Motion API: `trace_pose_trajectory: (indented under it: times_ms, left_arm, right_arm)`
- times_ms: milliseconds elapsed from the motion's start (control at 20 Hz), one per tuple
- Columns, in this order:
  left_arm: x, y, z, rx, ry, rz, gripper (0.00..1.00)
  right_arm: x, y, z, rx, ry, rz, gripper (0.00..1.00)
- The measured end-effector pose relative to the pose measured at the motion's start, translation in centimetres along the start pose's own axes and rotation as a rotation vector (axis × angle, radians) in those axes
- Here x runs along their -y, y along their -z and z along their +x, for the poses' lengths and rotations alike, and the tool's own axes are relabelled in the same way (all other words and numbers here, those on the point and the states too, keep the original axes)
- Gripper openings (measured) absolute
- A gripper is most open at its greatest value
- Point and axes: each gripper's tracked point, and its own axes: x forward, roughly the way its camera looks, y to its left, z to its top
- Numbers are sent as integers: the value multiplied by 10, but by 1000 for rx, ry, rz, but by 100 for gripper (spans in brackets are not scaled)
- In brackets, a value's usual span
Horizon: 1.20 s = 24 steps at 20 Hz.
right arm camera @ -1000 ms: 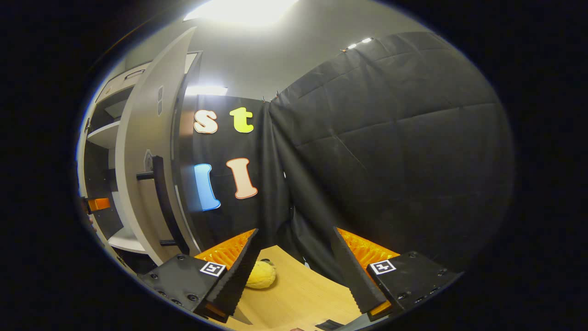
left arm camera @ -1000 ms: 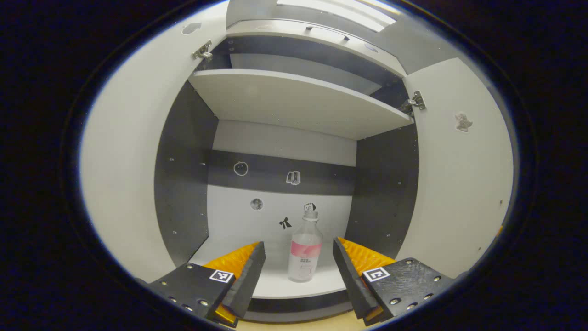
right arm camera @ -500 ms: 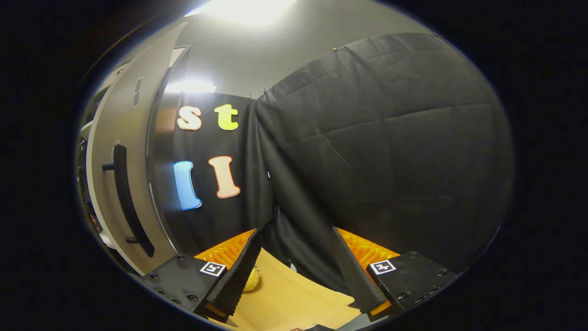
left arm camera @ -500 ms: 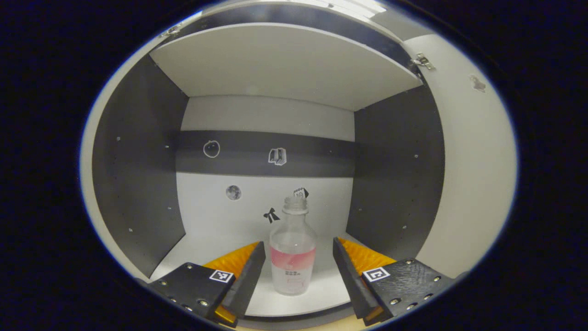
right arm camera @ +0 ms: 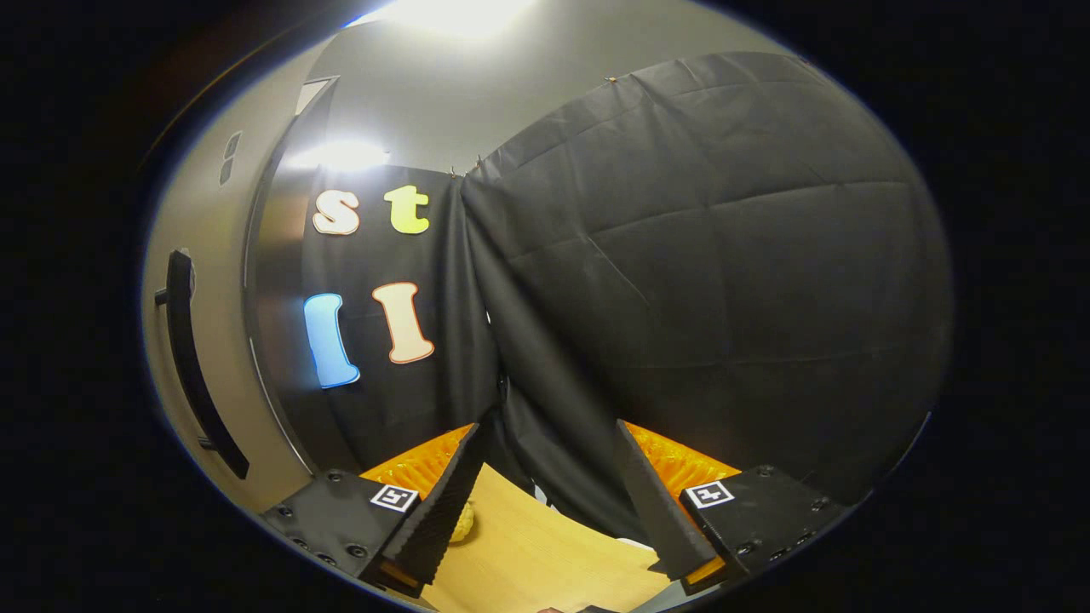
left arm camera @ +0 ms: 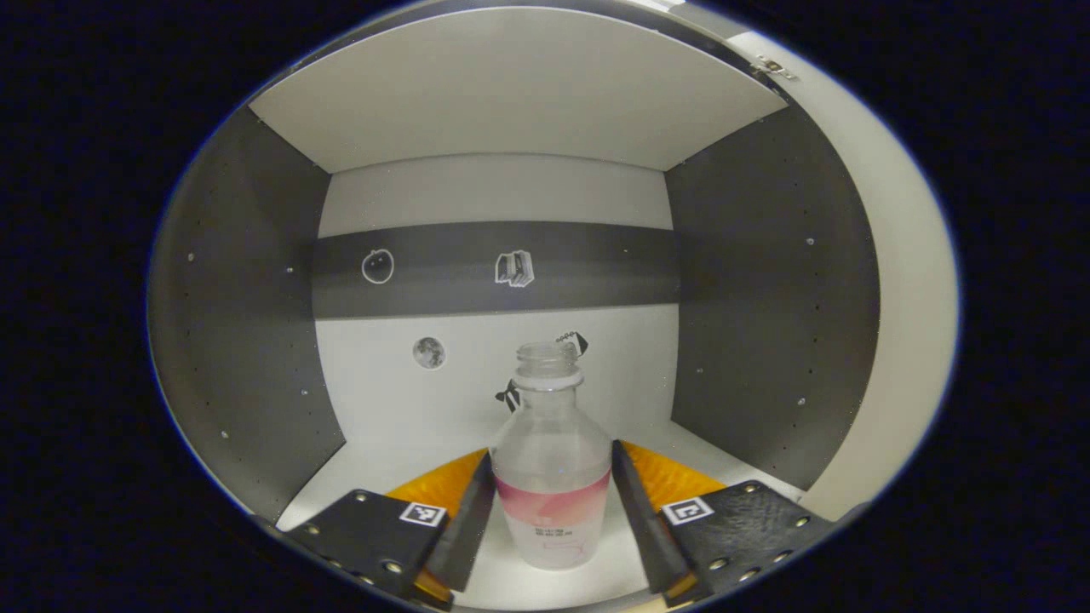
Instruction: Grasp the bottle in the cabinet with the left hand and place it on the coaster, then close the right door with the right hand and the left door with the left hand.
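Between the fingers of the left gripper [left arm camera: 551, 511], on the cabinet floor [left arm camera: 409, 477]: bottle [left arm camera: 552, 477], upright, capless, clear w/ pink label band. Jaws spread, 1 finger each side at label height, just beside the body; can't tell if either touches yet, so not clamped. Placed that way prob. to close on the widest part, low enough to keep it from tipping on lift. Bottle base partly cut by lower view edge. Behind it, back panel w/ small stickers [left arm camera: 514, 267]; 2 partly hidden by bottle neck. Shelf [left arm camera: 511, 94] overhead, dark side walls, hinge top right.

Right gripper [right arm camera: 543, 502] idle over wooden tabletop [right arm camera: 545, 562], fingers apart, nothing between them; likely parked near right door [right arm camera: 213, 281] for the later close, w/ black handle [right arm camera: 192, 358] at far left. Small yellow object [right arm camera: 464, 521] mostly hidden behind 1 finger, can't ID. No coaster seen from these angles.
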Motion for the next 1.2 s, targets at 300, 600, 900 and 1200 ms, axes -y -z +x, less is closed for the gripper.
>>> trace_pose_trajectory:
  times_ms: [300,600,900,1200]
  left_arm:
    - [1,-2,-6,8,12,5,69]
    - [20,-28,-56,61,88,-44,69]
    - [29,-46,-130,110,187,-123,69]
    - [23,-27,-199,125,223,-108,69]
  right_arm:
    - [-17,4,15,-8,-38,1,98]
    - [-24,-1,15,15,-53,-9,98]
    - [-31,-6,8,19,-74,-4,98]
    - [-32,-11,-12,18,-86,13,98]
